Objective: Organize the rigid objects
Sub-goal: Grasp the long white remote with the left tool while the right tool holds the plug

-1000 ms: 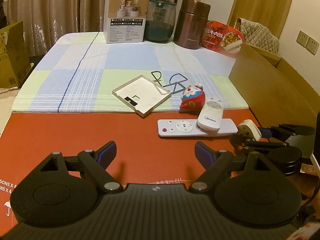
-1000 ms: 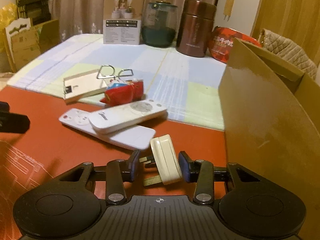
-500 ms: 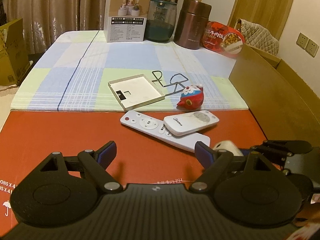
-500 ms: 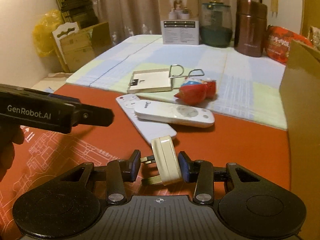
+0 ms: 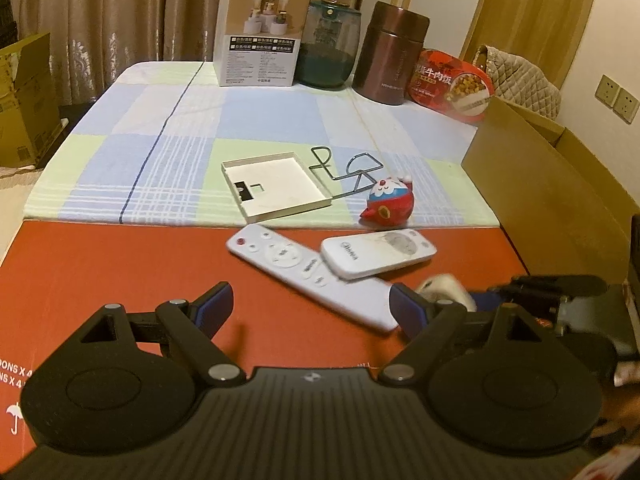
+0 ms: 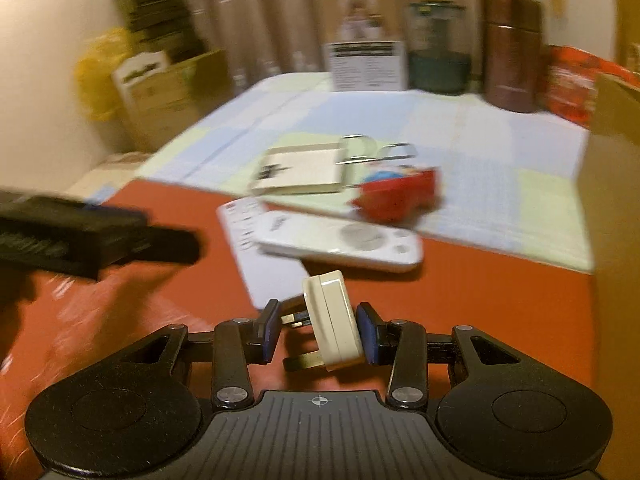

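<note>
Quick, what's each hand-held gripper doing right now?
Left hand-held gripper: open, holding nothing.
Right hand-held gripper: closed on the white plug adapter.

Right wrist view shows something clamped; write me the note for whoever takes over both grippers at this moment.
Right gripper: shut on the white plug adapter, held above the red mat.
Left gripper: open, empty, over the red mat.
On the mat: the long remote with the short remote lying across it.
On the checked cloth: white tray lid, wire puzzle, red cat figure.
Cardboard box stands open at the right.
Done: adapter picked up.
Left: place the adapter, probably in the box, then handle the remotes, lid, puzzle and figure.
</note>
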The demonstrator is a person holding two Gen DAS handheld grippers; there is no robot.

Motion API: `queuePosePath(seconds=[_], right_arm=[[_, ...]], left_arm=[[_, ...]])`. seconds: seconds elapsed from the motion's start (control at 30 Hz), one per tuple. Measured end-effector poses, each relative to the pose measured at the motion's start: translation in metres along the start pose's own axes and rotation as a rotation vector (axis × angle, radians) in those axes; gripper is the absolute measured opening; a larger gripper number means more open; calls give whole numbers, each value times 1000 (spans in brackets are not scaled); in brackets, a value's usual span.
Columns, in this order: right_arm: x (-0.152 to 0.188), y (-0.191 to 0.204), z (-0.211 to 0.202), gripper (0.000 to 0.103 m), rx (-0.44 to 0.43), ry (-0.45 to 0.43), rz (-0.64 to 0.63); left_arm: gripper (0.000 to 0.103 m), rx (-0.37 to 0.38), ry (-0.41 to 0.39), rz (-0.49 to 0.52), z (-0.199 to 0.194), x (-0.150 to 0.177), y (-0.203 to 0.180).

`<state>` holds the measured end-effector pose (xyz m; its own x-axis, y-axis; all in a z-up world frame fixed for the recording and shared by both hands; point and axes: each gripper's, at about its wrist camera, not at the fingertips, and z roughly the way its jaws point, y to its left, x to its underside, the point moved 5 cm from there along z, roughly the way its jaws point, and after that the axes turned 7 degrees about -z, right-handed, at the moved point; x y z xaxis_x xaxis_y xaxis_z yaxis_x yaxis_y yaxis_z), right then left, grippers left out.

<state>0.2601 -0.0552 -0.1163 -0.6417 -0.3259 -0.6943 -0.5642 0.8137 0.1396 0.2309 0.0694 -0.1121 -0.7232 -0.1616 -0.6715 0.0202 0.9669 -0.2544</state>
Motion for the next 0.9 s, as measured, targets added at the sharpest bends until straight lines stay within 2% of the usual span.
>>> queuePosePath(seconds=[0.07, 0.2, 0.33, 0.4, 0.57, 0.63, 0.8, 0.9], right_arm=[[2, 5, -1, 37, 3, 6, -19], [3, -7, -4, 37, 58, 11, 35], [0, -17, -3, 37, 71, -5, 70], [-2, -14, -1, 37, 45, -20, 50], [-2, 13, 0, 37, -93, -24, -26], [0, 21, -2, 36, -107, -20, -47], [3, 9, -9, 35, 13, 2, -3], [6, -1, -14, 35, 59, 7, 29]], left_arm=[[82, 13, -1, 22, 1, -1, -3], [82, 15, 13, 63, 6, 0, -7], [82, 5, 23, 45, 10, 0, -3], [82, -4, 18, 20, 9, -1, 3], [82, -8, 21, -45, 9, -1, 13], [82, -9, 24, -47, 11, 0, 10], [82, -35, 35, -74, 27, 8, -2], [74, -83, 44, -52, 41, 13, -11]])
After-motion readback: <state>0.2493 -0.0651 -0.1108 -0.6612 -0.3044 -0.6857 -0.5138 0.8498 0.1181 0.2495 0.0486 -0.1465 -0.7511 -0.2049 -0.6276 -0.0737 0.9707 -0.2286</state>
